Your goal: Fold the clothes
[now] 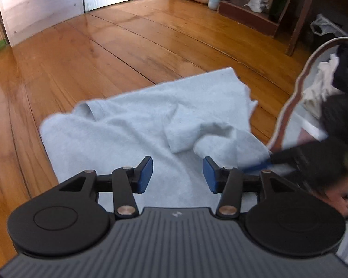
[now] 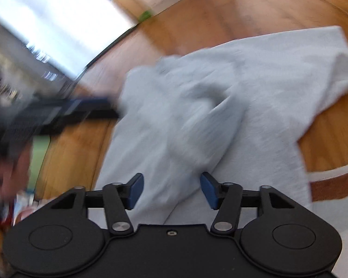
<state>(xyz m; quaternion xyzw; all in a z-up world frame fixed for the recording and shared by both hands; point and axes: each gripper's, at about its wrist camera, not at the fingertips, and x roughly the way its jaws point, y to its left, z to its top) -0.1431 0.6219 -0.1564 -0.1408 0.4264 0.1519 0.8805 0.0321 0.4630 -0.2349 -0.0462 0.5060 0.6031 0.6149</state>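
A pale grey-blue garment (image 1: 132,127) is spread, rumpled, on the wooden floor (image 1: 104,46). Over its near part the left gripper (image 1: 177,176) is held with jaws apart, nothing clamped between the blue pads (only cloth lying beneath the gap). Further right over the same garment, the right gripper (image 2: 171,190) is likewise parted, a raised fold just beyond its tips.

Left gripper (image 1: 177,175) tilted downward, jaws apart; right gripper (image 2: 171,190) likewise.
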